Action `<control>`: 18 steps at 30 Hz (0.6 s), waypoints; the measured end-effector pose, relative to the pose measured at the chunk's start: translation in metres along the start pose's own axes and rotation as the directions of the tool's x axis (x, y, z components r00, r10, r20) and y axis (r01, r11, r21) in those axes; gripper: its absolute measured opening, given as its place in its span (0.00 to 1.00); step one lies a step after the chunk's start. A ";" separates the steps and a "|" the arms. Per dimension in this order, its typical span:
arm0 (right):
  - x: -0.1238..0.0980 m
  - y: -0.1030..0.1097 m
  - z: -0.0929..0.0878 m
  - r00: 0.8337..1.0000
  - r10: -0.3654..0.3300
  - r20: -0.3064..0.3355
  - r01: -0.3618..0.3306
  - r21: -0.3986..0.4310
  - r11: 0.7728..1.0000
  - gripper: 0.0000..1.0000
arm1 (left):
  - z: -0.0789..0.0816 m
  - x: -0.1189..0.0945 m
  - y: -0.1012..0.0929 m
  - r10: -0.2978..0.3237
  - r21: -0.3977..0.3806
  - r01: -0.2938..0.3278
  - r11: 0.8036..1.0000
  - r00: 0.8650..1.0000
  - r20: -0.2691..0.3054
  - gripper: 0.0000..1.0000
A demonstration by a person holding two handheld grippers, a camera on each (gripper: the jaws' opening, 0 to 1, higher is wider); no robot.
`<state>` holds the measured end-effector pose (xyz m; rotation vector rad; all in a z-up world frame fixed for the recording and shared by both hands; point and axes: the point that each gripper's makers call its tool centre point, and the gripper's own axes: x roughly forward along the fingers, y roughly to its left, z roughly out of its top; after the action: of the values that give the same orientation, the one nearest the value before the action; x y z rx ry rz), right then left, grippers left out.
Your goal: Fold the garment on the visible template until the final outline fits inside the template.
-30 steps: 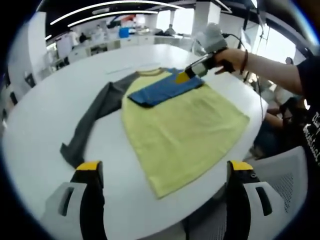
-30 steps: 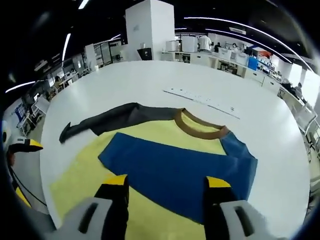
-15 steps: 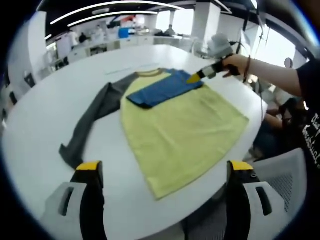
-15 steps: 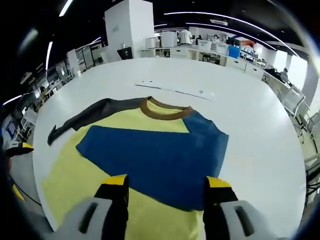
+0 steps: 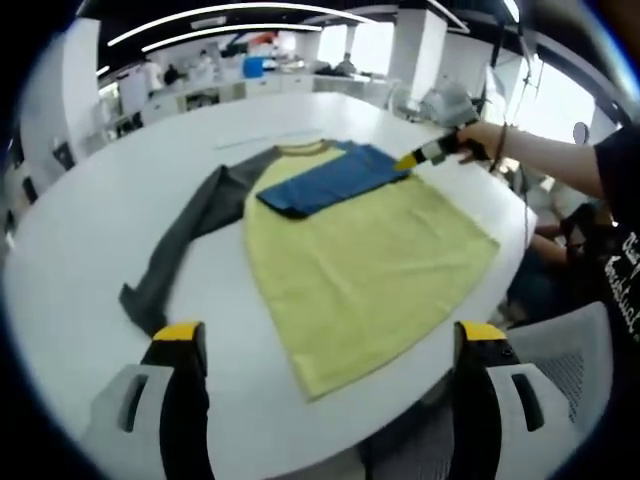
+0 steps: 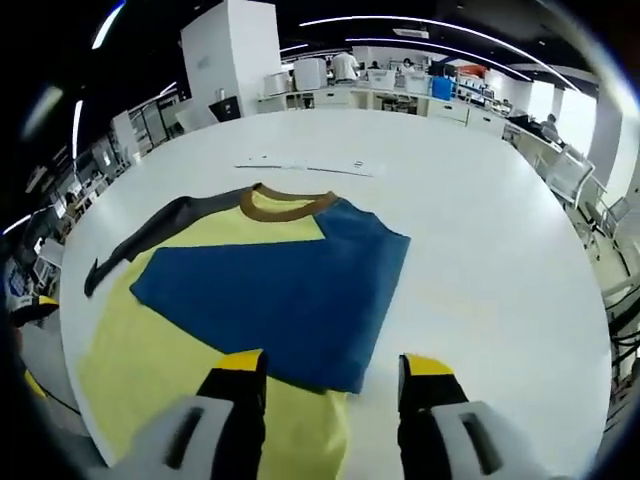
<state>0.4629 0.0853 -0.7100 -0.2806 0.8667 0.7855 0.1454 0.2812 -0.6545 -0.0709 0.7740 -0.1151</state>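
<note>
Right gripper view: garment [image 6: 250, 290] flat on table [image 6: 480, 260], just ahead of wide, empty jaws.

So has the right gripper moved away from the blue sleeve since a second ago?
Yes. In the left gripper view the right gripper has drawn back off the folded blue sleeve toward the table edge beside the shirt.

Open-plan office or lab: rows of desks [image 6: 400, 100], ceiling strip lights [image 5: 230, 10], white pillar [image 6: 230, 55].
</note>
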 end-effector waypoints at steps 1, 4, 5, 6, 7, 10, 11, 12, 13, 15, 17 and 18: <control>0.000 -0.002 -0.003 1.000 -0.004 -0.006 0.004 0.001 1.000 0.46 | 0.001 0.000 0.000 0.000 -0.002 0.000 1.000 1.000 0.005 0.99; 0.000 -0.006 -0.007 1.000 -0.020 -0.013 0.020 0.001 1.000 0.37 | 0.002 -0.001 0.000 0.001 -0.003 -0.001 1.000 1.000 0.010 0.99; 0.000 -0.008 -0.009 1.000 -0.021 -0.014 0.022 0.017 1.000 0.33 | 0.002 -0.001 0.000 0.001 -0.001 -0.001 1.000 1.000 0.008 0.99; 0.000 -0.009 -0.010 1.000 -0.019 -0.014 0.020 0.041 0.999 0.31 | 0.001 -0.001 0.000 0.001 0.001 -0.001 1.000 1.000 0.005 0.99; 0.000 -0.009 -0.011 1.000 -0.019 -0.014 0.020 0.053 0.998 0.31 | 0.000 -0.001 0.000 0.000 0.005 0.000 1.000 1.000 0.002 0.99; 0.000 -0.010 -0.013 1.000 -0.017 -0.010 0.018 0.067 0.998 0.28 | 0.000 -0.002 0.000 0.002 0.004 -0.002 1.000 1.000 -0.001 0.99; 0.001 -0.010 -0.014 1.000 -0.014 -0.009 0.015 0.078 0.997 0.27 | -0.001 -0.002 0.001 0.003 0.002 -0.003 1.000 1.000 0.001 0.99; 0.001 -0.010 -0.015 1.000 -0.015 -0.009 0.016 0.090 0.996 0.26 | 0.000 -0.002 0.001 0.004 0.001 -0.004 1.000 1.000 0.001 0.99; 0.001 -0.010 -0.015 1.000 -0.014 -0.009 0.015 0.089 0.996 0.25 | 0.000 -0.002 0.002 0.005 0.002 -0.005 1.000 1.000 0.000 0.99; 0.002 -0.009 -0.015 1.000 -0.014 -0.009 0.015 0.094 0.995 0.22 | 0.000 -0.003 0.003 0.009 0.005 -0.009 1.000 1.000 -0.001 0.99; 0.002 -0.007 -0.015 1.000 -0.007 -0.005 0.007 0.095 0.995 0.18 | 0.000 -0.004 0.003 0.009 0.004 -0.009 1.000 1.000 0.002 0.99; 0.003 -0.006 -0.015 1.000 -0.001 -0.004 0.001 0.100 0.995 0.16 | 0.000 -0.004 0.004 0.011 0.001 -0.011 1.000 1.000 0.003 0.99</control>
<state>0.4594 0.0750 -0.7221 -0.1941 0.9070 0.7383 0.1430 0.2853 -0.6520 -0.0656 0.7709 -0.1053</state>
